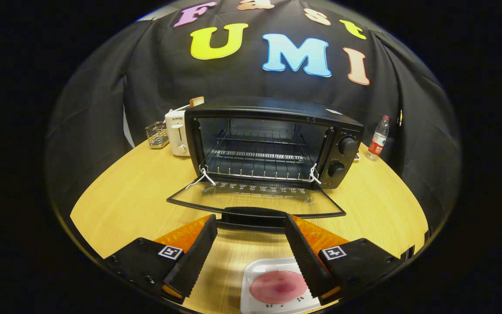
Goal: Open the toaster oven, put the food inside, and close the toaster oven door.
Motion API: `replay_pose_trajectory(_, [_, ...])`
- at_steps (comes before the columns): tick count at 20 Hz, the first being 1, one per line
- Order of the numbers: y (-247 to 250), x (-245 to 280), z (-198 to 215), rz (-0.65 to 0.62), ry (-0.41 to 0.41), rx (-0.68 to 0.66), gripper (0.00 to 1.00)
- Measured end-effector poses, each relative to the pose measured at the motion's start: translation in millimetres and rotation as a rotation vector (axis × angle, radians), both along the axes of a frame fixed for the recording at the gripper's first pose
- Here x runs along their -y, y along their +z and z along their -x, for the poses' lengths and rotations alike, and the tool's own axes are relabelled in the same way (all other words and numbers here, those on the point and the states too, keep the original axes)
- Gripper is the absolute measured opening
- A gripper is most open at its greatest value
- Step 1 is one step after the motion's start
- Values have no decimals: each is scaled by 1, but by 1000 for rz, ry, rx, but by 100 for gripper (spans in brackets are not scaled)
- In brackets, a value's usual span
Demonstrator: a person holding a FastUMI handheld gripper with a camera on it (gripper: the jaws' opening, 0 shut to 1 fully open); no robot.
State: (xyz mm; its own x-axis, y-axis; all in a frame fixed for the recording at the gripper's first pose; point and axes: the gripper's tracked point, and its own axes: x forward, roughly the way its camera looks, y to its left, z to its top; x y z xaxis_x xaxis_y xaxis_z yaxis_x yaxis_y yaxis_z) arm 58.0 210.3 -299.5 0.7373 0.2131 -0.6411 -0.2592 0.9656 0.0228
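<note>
So the wooden table [124,196] takes up most of the scene, round-ish and light coloured. Biggest thing on it is the one black toaster oven [273,144], sitting well beyond the fingers with its glass door [255,200] dropped flat open toward the gripper. The door's handle [253,216] sits right at the fingertips, pretty much between them. Inside there's one wire rack [255,168], and two knobs [347,146] stacked on the oven's right panel.

Left of the oven, just behind its corner, is one white pop-up toaster [177,137] with a slice of bread [197,101] poking out, and next to that a small wire basket [157,135]. Off to the oven's right stands one water bottle [378,138], upright, well apart from it.

The gripper [251,224] points level at the oven, fingers spread wide, holding nothing. Down between the fingers, closer than their tips, is a white plate [255,272] with one pink round piece of food [278,287] on it.
</note>
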Motion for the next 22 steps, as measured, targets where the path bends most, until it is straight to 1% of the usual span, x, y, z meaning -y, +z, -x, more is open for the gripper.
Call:
replay_pose_trajectory(3, [8,12,21,-14,2,-33,99])
replay_pose_trajectory(5, [14,21,32,-46,-3,-56,99])
replay_pose_trajectory(9, [10,42,59,-113,33,-205,99])
replay_pose_trajectory(11, [8,61,69,-119,56,-259,98])
replay_pose_trajectory(16, [-2,109,67,-124,55,-337,97])
replay_pose_trajectory(22, [-33,138,62,-107,105,-491,96])
